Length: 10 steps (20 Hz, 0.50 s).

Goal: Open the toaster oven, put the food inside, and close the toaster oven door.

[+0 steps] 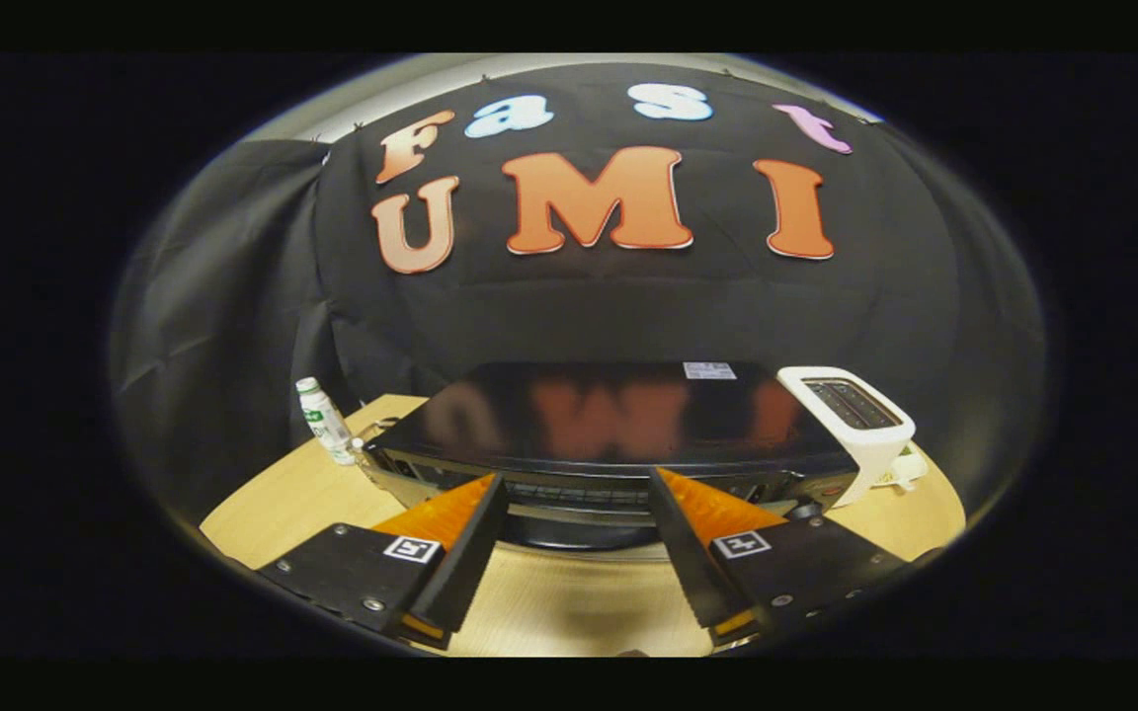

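Observation:
A black toaster oven [609,420] stands on the wooden table [283,494], seen from above its glossy top. Its front edge with the door's upper rim [579,494] lies just ahead of my fingertips. My gripper [577,481] is open, its two fingers spread wide apart with nothing between them, their tips close to the oven's front top edge. The door's lower part is hidden below the oven's front. I cannot make out any food.
A white slot toaster [860,420] stands at the oven's right side. A small white bottle with a green label [324,420] stands at the oven's left, near the table's back edge. Black cloth walls close the booth behind.

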Motion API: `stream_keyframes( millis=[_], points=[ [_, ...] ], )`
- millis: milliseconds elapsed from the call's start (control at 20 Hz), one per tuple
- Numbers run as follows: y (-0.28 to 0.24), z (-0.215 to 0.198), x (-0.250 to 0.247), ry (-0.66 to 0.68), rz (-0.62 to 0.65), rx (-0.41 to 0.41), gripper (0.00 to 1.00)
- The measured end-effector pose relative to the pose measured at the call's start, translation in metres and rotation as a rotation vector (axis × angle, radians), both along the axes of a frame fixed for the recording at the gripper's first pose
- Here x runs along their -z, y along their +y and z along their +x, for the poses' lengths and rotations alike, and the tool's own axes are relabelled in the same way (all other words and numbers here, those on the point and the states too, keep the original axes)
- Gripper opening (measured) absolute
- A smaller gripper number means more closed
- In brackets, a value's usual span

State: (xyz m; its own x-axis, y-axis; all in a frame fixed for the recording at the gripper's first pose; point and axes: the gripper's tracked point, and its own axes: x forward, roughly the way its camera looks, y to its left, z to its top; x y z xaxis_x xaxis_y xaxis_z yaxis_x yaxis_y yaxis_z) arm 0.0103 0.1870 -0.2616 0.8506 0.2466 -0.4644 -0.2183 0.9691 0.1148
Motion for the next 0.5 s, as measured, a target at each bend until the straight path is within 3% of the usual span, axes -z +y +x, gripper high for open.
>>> stream_keyframes(
  millis=[150, 500],
  points=[
    [0.001, -0.027, 0.006, 0.029, 0.006, -0.041, 0.81],
    [0.008, -0.094, 0.043, 0.180, 0.008, -0.142, 0.81]
  ],
)
